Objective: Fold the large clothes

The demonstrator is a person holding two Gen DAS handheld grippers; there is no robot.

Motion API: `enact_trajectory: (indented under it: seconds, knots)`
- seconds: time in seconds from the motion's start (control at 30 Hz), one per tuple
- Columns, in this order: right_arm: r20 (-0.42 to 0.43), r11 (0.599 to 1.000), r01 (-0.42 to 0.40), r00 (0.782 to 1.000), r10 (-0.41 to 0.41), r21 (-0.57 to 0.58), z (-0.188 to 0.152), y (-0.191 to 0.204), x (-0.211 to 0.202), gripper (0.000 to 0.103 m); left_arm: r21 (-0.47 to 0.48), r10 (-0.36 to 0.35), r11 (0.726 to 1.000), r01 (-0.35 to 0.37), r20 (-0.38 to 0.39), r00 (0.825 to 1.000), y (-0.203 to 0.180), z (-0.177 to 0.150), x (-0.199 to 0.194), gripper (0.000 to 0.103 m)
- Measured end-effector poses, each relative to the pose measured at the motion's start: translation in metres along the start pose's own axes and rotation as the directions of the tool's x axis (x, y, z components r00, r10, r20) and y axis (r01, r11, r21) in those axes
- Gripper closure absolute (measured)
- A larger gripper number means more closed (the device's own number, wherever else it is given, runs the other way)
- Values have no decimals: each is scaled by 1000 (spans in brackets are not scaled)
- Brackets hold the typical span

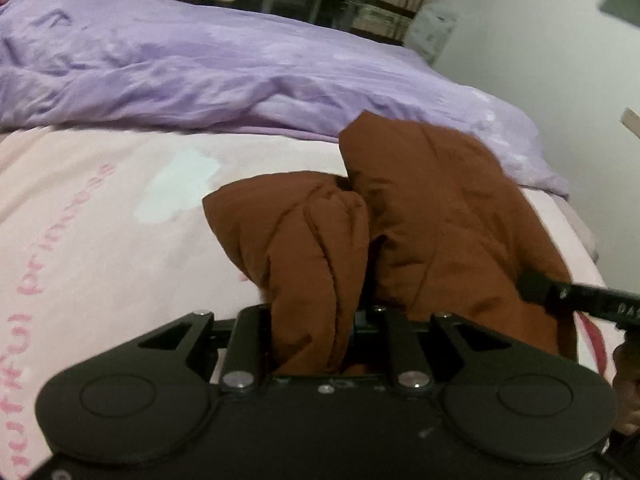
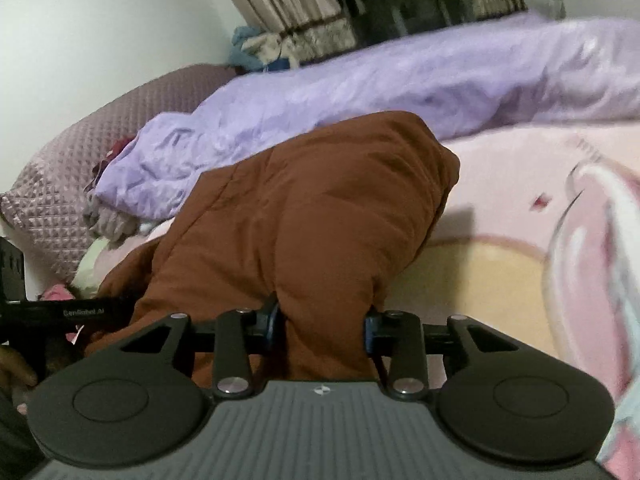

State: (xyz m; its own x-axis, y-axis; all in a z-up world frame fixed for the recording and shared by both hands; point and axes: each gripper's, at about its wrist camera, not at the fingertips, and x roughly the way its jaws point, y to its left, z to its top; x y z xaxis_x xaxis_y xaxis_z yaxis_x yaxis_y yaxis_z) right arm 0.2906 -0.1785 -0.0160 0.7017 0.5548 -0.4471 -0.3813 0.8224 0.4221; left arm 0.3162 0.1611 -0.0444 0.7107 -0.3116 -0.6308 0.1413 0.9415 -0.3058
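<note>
A brown padded garment (image 1: 432,216) hangs bunched above the pink bed sheet (image 1: 100,216). My left gripper (image 1: 312,332) is shut on a fold of it, cloth filling the space between the jaws. My right gripper (image 2: 320,320) is shut on another thick fold of the same garment (image 2: 320,208), which drapes forward and left from it. The right gripper's arm (image 1: 576,296) shows at the right edge of the left wrist view, against the garment. The left gripper's body (image 2: 60,312) shows at the left edge of the right wrist view.
A rumpled lilac duvet (image 1: 200,68) lies across the far side of the bed, also in the right wrist view (image 2: 400,80). A mauve quilted pillow (image 2: 80,168) sits at the far left. Curtains (image 2: 288,4) and a white wall (image 1: 540,40) stand behind.
</note>
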Motion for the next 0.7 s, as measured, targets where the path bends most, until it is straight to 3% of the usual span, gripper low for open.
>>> enact_trajectory:
  seconds: [0.3, 0.47, 0.6, 0.67, 0.7]
  knots:
    - [130, 993, 120, 984, -120, 11, 34, -69, -99, 64, 67, -182, 981, 181, 8, 983, -111, 34, 40, 85]
    - [172, 972, 222, 957, -232, 73, 42, -128, -150, 64, 130, -286, 948, 291, -55, 957, -187, 49, 80, 85]
    - [108, 946, 273, 950, -294, 174, 28, -191, -153, 60, 112, -322, 932, 344, -175, 930, -218, 43, 148, 84]
    - [51, 928, 296, 948, -315, 227, 14, -221, -139, 50, 119, -296, 935, 333, -251, 922, -233, 32, 193, 76]
    - [15, 910, 315, 944, -331, 268, 5, -238, -129, 40, 135, -266, 940, 314, -286, 921, -235, 26, 213, 60]
